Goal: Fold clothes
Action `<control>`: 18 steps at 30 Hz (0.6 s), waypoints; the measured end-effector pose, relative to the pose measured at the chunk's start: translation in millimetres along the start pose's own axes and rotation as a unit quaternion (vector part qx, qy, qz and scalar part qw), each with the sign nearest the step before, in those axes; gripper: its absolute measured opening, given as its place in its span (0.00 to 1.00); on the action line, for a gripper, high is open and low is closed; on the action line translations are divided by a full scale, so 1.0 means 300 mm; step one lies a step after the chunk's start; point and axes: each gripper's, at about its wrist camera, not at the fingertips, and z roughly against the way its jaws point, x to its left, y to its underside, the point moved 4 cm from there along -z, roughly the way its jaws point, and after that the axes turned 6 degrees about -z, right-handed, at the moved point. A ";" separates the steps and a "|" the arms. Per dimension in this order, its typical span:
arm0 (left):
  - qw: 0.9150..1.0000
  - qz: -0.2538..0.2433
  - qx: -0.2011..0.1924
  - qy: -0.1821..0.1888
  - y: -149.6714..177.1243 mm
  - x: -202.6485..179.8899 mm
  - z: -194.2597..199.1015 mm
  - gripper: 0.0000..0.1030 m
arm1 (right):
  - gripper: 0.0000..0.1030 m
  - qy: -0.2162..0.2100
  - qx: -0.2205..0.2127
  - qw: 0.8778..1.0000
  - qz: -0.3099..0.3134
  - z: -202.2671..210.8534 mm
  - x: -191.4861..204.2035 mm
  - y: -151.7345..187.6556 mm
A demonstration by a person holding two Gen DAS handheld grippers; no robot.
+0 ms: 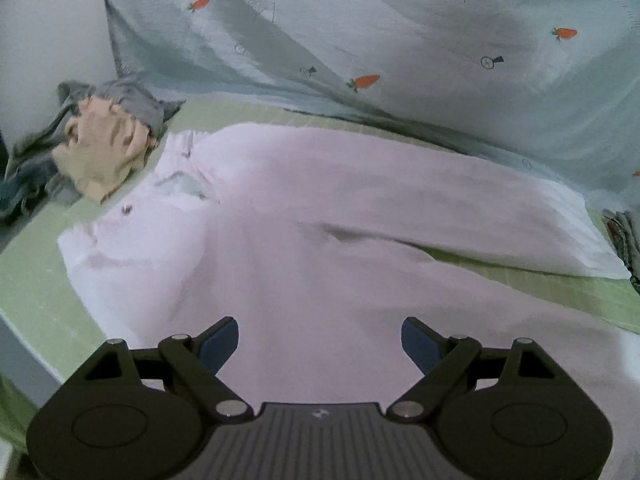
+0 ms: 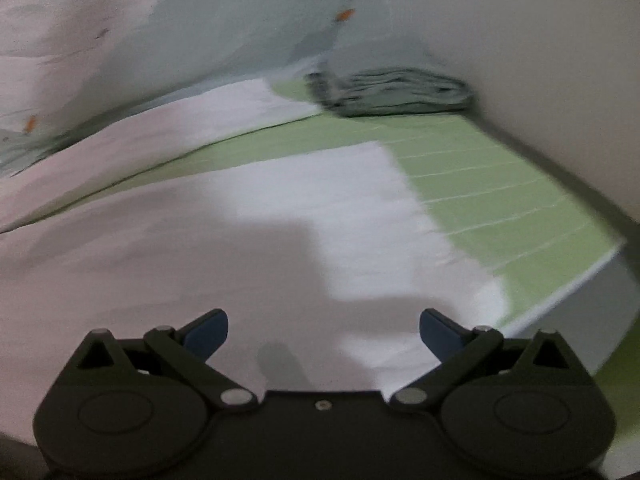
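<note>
Both my hand-held grippers, left (image 1: pixel 320 338) and right (image 2: pixel 324 330), are wide, holding nothing; pants (image 1: pixel 320 208) lie flat, unfolded.

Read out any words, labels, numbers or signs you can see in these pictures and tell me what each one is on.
No text can be read.
Patterned sheet: faint print lines near the top and at the right edge, too blurred to read; otherwise only carrot and magnifier pictures.
Left gripper base: a small round emblem, no letters.
Pink trousers, green mat: no writing visible.
</note>
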 end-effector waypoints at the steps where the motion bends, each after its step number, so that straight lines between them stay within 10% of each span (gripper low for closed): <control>1: 1.000 -0.002 0.000 -0.002 0.009 -0.017 0.009 0.87 | 1.00 0.010 -0.003 1.000 -0.007 -0.006 -0.031 -0.007; 18: 0.999 0.022 0.002 -0.039 0.065 -0.020 0.087 0.87 | 0.90 0.022 0.035 0.999 -0.028 -0.096 -0.141 -0.024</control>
